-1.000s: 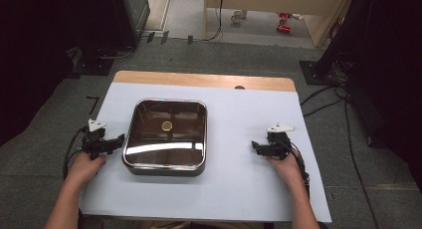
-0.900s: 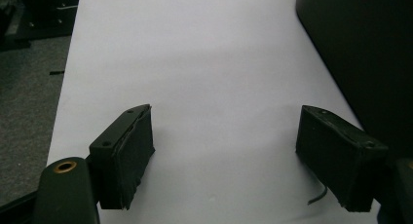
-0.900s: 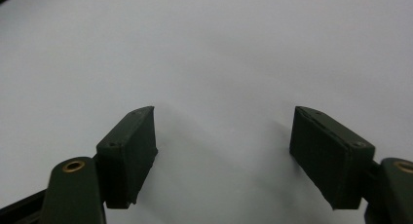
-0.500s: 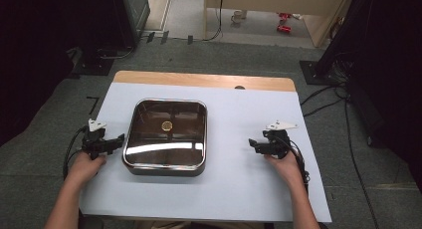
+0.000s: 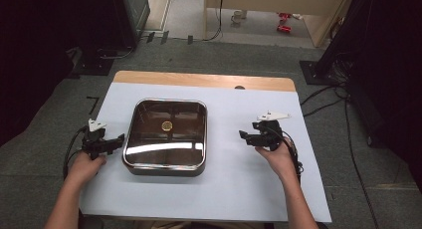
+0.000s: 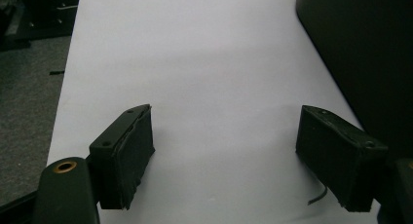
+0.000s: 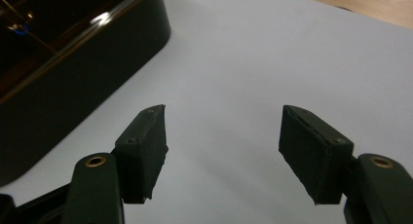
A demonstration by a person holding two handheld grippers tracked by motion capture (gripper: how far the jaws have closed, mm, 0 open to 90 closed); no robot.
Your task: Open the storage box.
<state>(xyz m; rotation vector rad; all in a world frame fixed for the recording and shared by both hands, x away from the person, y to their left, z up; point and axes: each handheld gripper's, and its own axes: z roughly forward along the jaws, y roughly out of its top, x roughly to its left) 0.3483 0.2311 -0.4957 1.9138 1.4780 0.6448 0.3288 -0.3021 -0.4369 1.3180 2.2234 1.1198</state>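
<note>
On the white-covered table [image 5: 239, 189] sat a square steel basin [image 5: 165, 135], open side up, a small round drain at the middle of its floor. At its left rim the left gripper [image 5: 113, 141] rested just beside the wall, jaws spread wide with nothing between them. Well apart on the right, the right gripper [image 5: 244, 136] pointed toward the basin, its jaws closing on empty air over the bare sheet. Judged by its look, the basin would be rigid, fairly heavy for its size and slick on its polished walls. The rolled rim seemed the surest hold, pinched at opposite sides so that it lifted level.
</note>
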